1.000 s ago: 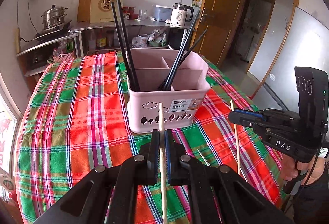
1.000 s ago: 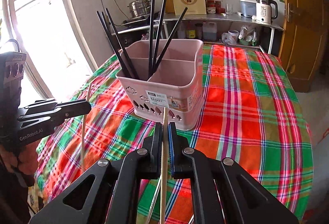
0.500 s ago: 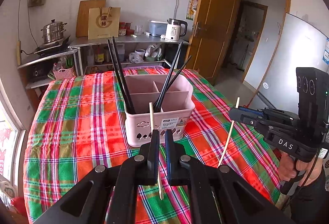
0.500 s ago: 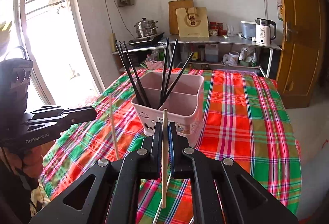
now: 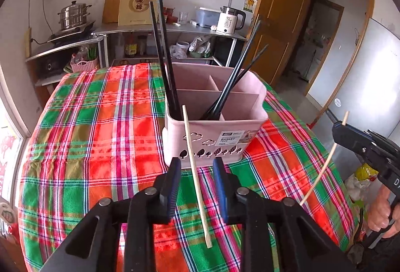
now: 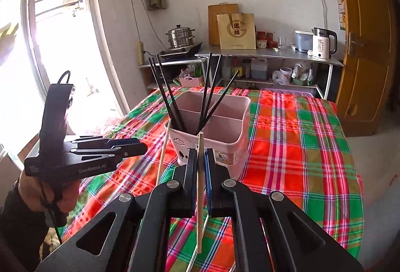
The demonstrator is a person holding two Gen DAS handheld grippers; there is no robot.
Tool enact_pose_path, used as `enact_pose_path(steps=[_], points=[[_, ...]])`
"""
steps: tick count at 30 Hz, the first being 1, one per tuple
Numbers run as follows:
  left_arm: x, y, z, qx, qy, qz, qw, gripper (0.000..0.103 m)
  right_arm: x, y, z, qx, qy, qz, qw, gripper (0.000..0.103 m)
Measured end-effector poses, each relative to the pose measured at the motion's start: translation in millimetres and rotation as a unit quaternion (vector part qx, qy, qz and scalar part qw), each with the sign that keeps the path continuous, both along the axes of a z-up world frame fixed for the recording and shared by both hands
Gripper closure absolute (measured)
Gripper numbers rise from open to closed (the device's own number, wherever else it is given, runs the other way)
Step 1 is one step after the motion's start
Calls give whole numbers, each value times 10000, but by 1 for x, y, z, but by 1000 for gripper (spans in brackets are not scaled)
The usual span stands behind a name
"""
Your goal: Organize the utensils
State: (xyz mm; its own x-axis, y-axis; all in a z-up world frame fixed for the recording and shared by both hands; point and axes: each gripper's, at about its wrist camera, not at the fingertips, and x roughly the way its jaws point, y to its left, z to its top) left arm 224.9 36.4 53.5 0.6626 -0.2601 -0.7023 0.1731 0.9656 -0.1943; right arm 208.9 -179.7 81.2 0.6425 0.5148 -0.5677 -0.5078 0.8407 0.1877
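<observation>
Two wooden chopsticks (image 5: 196, 172): one between the just-opened left hand-held gripper (image 5: 196, 173), one clamped in the right hand-held gripper (image 6: 199, 167).

Both hand-held grippers are showing black angular frames with silver screws and blue-edged finger pads (image 5: 220, 187); the left hand-held gripper (image 6: 140, 147) is bearing pale lettering, a thin cable trailing below.
</observation>
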Motion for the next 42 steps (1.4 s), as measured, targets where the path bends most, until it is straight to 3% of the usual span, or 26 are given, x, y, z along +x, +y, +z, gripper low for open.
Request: enact_pose_path(steps=[12,13,18,20,25,33,42], points=[[65,0,-17,-57,562,179,9982,68,8,6,-4,-50,35,69,10000,97],[67,0,-17,-42,603,183,9980,70,9,5,-4,-46,36,73,10000,97],[72,-1,-14,63,646,201,9977,97,11,4,-5,-38,56,52,10000,97],[70,1,-13,1,625,204,9978,97,11,3,-6,-30,71,43,10000,97],[53,5,4,-97,378,205,9990,98,11,2,-4,6,40,42,10000,97],[16,5,58,-94,-216,7,9997,98,6,4,12,147,-184,22,9997,97],[-2,1,97,208,-697,-88,9973,103,8,10,28,251,-368,-50,9990,98]])
